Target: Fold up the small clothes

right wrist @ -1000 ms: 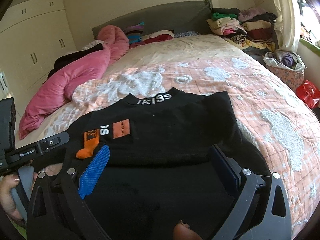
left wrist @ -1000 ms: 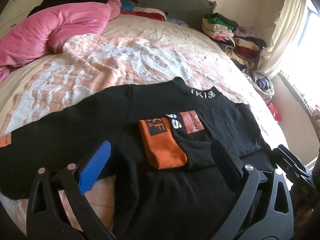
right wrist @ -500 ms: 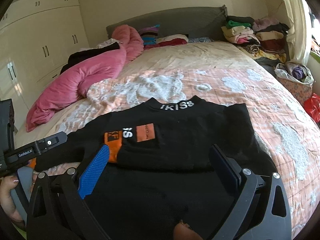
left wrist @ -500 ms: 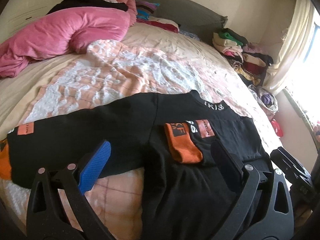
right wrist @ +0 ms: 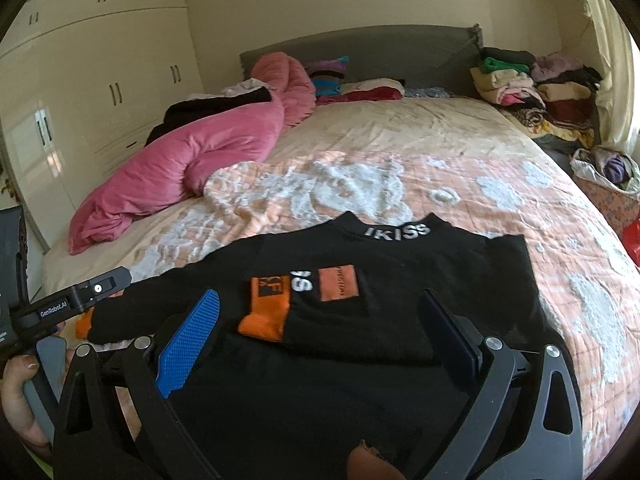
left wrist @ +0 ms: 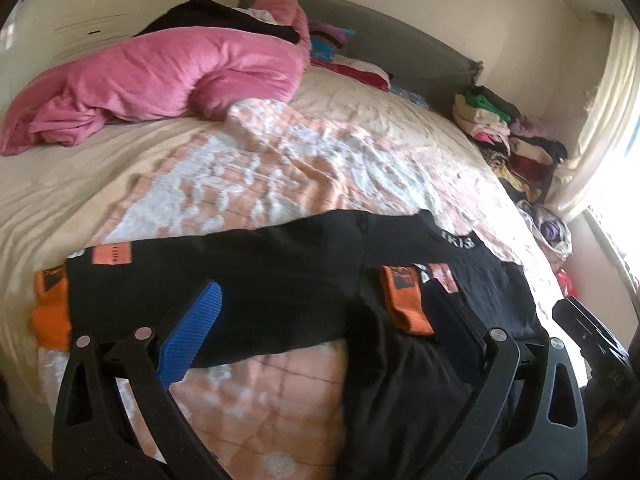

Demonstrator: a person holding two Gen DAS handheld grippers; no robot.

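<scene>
Bed quilt (right wrist: 500, 176) holds black sweatshirt (right wrist: 400, 280), soft, limp, light; grab outstretched sleeve's orange cuff (left wrist: 50, 312). Left gripper (left wrist: 320, 320) and right gripper (right wrist: 320, 328) gape wide, empty.

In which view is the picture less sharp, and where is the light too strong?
Left wrist view: smeared, most around the sweater and quilt; the window at the right edge is blown out white. Right wrist view: sharper, the collar lettering readable; glare only on the curtain.

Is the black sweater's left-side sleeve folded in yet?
No. The sleeve lies spread out sideways; the other sleeve is folded across the chest.
</scene>
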